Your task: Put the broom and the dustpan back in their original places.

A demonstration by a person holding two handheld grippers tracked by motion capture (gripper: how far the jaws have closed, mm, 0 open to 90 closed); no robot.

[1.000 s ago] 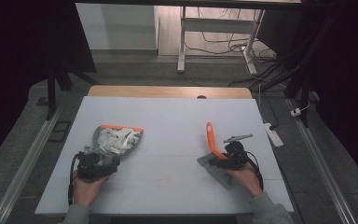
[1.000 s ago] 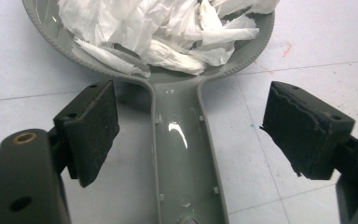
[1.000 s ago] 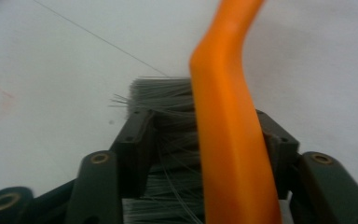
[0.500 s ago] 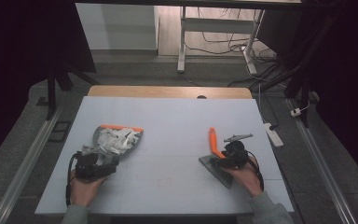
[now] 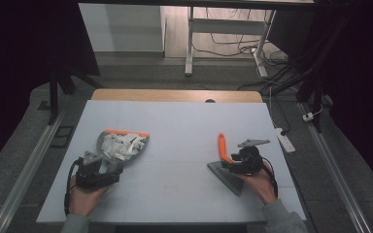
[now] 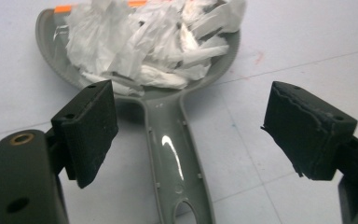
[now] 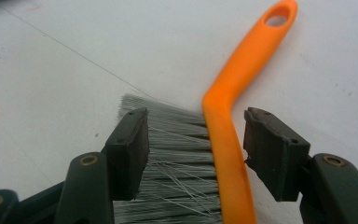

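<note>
Left gripper (image 6: 186, 140) is hanging with jaws apart, straddling the grey dustpan (image 6: 168, 140) handle; paper scraps (image 6: 144, 42) are sitting in its pan, left on the tabletop (image 5: 184, 126). Right gripper (image 7: 196, 149), jaws just widening, is bracketing the orange brush (image 7: 233, 121) lying at right. Sweeping looks finished; both tools seem released, and withdrawing comes next.

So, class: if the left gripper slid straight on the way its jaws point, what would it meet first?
The left gripper is open astride the grey dustpan's handle. Going straight on, it would probably first meet the pan's bowl with the crumpled white paper; depth is hard to judge.
</note>
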